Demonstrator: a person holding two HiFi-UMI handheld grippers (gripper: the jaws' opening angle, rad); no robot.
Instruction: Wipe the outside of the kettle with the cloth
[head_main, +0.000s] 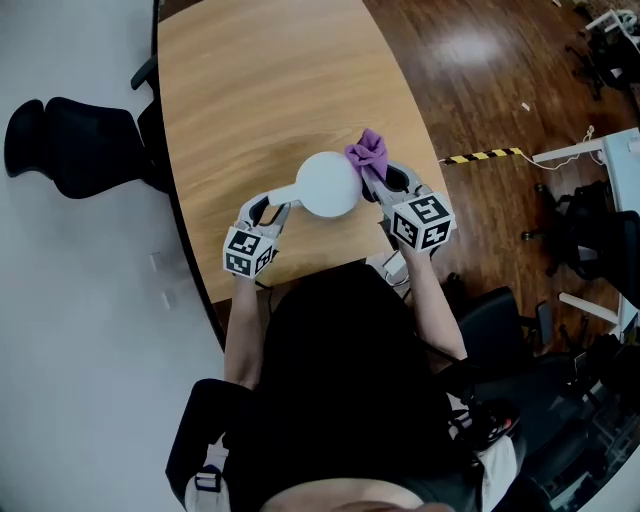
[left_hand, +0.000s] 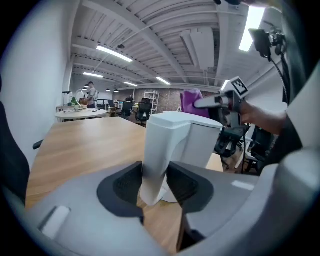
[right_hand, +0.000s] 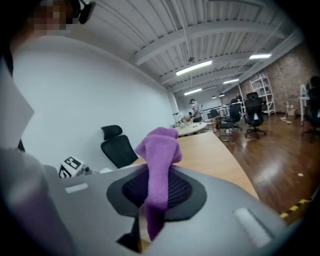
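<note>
Left gripper (left_hand: 155, 182) clamped on the kettle (head_main: 328, 184) handle (left_hand: 157, 150), right gripper (right_hand: 156, 192) pinching the purple cloth (right_hand: 159, 150) just beside the kettle.

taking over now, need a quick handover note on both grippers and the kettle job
Left gripper: shut on the handle of the white kettle, which stands on the table.
Right gripper: shut on the purple cloth, held at the kettle's far right side; contact unclear.
Done: both grips set; how much is wiped can't be told.
Left: wipe around the kettle's outside.
</note>
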